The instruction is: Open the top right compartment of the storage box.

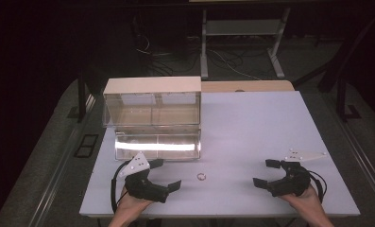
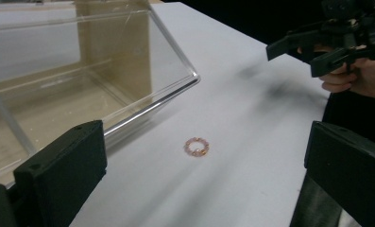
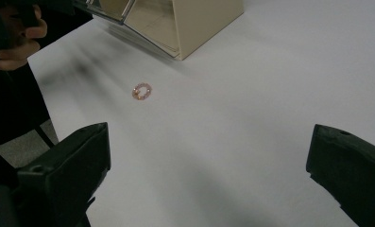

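A small pinkish beaded ring point(image 1: 201, 177) lies flat on the white table point(image 1: 251, 127) near its front edge, between my two grippers. In the left gripper view the beaded ring point(image 2: 197, 146) rests just ahead of the wide-apart jaws. In the right gripper view the beaded ring point(image 3: 142, 91) is farther off, up and left. My left gripper point(image 1: 165, 174) is open and empty, a short way left of the ring. My right gripper point(image 1: 265, 172) is open and empty at the front right. A clear plastic two-tier drawer box point(image 1: 152, 116) with a beige top stands behind the left gripper.
The lower clear drawer point(image 1: 157, 146) is pulled out toward me. A grey three-cornered plate point(image 1: 305, 154) lies on the table behind my right gripper. Dark floor, cables and a desk frame point(image 1: 242, 42) lie beyond the table's far edge.
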### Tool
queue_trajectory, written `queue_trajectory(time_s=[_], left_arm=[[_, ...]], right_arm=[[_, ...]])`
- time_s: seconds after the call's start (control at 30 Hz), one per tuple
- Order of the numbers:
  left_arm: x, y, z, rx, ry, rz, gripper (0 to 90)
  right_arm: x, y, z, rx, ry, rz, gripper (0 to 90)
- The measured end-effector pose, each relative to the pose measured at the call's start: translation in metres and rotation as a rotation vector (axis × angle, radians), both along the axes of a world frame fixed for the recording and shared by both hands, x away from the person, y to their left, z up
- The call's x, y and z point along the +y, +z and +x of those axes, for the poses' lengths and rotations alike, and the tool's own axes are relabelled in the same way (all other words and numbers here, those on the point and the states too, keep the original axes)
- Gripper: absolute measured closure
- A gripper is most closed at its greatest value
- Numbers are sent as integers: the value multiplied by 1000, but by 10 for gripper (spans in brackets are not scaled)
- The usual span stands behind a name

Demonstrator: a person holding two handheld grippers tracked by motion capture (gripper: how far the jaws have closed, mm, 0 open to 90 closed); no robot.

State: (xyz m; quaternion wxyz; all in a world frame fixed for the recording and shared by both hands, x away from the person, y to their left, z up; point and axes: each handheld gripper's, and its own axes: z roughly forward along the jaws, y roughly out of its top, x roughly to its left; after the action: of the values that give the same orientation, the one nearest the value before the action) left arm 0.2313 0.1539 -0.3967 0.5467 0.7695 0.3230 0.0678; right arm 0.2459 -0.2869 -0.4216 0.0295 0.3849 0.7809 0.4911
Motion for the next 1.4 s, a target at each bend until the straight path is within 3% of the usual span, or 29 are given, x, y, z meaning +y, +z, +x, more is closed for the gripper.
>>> queue_trajectory(time_s=[0.57, 0.87, 1.17, 1.4], left_arm=[[4, 27, 6, 27, -11, 41, 3], [8, 34, 10, 31, 1, 50, 33], [10, 42, 15, 32, 25, 73, 182], [12, 52, 21, 28, 52, 88, 415]], right_arm=[[1, 0, 0, -2, 5, -3, 2], [1, 0, -1, 1, 5, -3, 2], [1, 0, -2, 5, 3, -2, 2], [0, 0, -2, 1, 3, 0, 2]])
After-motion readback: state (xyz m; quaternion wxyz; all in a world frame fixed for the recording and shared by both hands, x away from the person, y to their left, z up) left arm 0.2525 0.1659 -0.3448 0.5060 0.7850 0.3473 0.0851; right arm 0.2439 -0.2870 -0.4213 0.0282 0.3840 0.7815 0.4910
